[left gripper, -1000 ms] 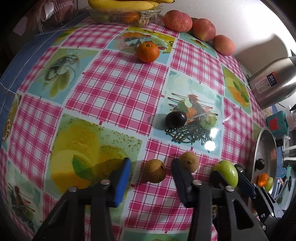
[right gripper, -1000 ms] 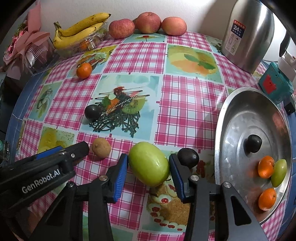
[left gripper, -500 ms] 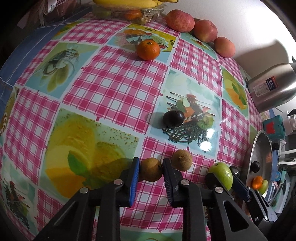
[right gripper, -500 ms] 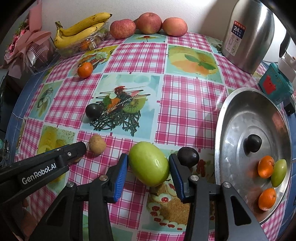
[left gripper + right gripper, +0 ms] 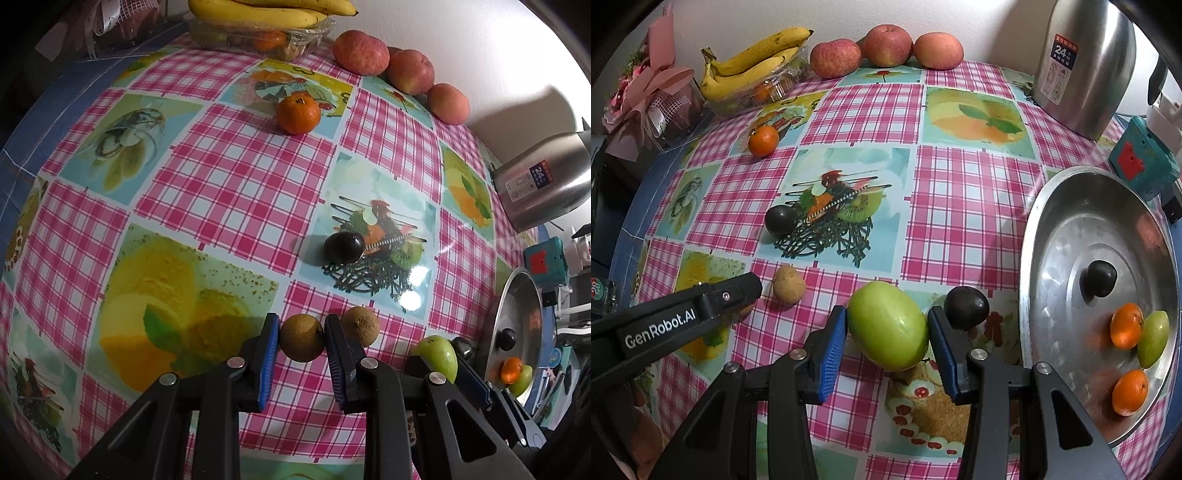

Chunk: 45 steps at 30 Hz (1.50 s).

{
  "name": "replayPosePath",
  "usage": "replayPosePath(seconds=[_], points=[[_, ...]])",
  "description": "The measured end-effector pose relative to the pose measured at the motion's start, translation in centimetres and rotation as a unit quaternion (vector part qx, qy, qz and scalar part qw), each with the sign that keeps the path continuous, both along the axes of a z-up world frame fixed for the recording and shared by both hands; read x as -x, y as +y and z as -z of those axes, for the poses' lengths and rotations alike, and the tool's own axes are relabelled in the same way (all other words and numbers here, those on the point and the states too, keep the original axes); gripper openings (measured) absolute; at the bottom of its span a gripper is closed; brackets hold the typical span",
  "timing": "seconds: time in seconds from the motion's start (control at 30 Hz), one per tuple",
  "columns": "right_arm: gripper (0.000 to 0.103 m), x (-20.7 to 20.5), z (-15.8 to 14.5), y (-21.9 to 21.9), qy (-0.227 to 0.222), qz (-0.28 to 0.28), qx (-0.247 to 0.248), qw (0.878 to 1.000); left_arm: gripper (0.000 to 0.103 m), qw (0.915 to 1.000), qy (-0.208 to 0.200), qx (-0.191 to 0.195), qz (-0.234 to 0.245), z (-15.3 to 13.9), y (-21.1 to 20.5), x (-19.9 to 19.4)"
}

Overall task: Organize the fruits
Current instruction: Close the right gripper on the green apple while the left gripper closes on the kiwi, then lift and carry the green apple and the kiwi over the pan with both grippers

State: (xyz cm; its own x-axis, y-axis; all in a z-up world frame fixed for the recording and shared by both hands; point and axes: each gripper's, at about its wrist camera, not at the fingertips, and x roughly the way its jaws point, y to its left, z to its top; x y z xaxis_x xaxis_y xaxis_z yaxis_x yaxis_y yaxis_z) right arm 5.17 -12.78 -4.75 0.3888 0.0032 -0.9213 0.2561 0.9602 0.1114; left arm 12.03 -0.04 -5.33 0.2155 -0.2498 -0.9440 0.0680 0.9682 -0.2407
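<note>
With the left gripper (image 5: 301, 341) clamped on a brown fruit (image 5: 301, 342) low centre of frame and the right gripper (image 5: 886, 328) clamped on a green fruit (image 5: 888, 325) on the checked tablecloth (image 5: 871, 114), grasping looks done, next lift both into the steel pan (image 5: 1067, 229) at right

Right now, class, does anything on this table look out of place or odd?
Yes: the fruit sits in an upturned pot lid, its black knob poking up among two oranges and a green fruit, instead of a bowl.
</note>
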Motion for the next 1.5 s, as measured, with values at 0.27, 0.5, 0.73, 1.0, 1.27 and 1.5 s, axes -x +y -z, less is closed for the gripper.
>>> replayPosePath(seconds=[0.27, 0.5, 0.73, 1.0, 1.27, 1.5], points=[[0.046, 0.3, 0.0, -0.2, 0.000, 0.003, -0.011, 1.000, 0.027, 1.0000, -0.006, -0.003, -0.006, -0.4, -0.3, 0.0], [0.046, 0.5, -0.8, -0.5, -0.010, 0.003, -0.020, 1.000, 0.027, 0.9996, -0.025, 0.002, -0.010, -2.0, -0.1, 0.3], [0.046, 1.0, -3.3, -0.7, -0.041, 0.002, -0.020, 0.999, 0.027, 0.9983, -0.056, 0.010, -0.012, -4.5, 0.0, 0.5], [0.046, 1.6, -4.7, -1.1, -0.058, 0.006, -0.023, 0.998, 0.027, 0.9970, -0.074, 0.016, -0.014, -6.2, -0.2, 1.1], [0.046, 2.3, -4.7, -2.3, -0.054, 0.018, -0.027, 0.998, 0.027, 0.9971, -0.074, 0.012, -0.006, -6.1, -1.6, 1.4], [0.046, 3.2, -4.5, -4.6, -0.053, 0.045, -0.037, 0.997, 0.027, 0.9971, -0.076, 0.007, 0.005, -6.2, -2.9, 1.8]])
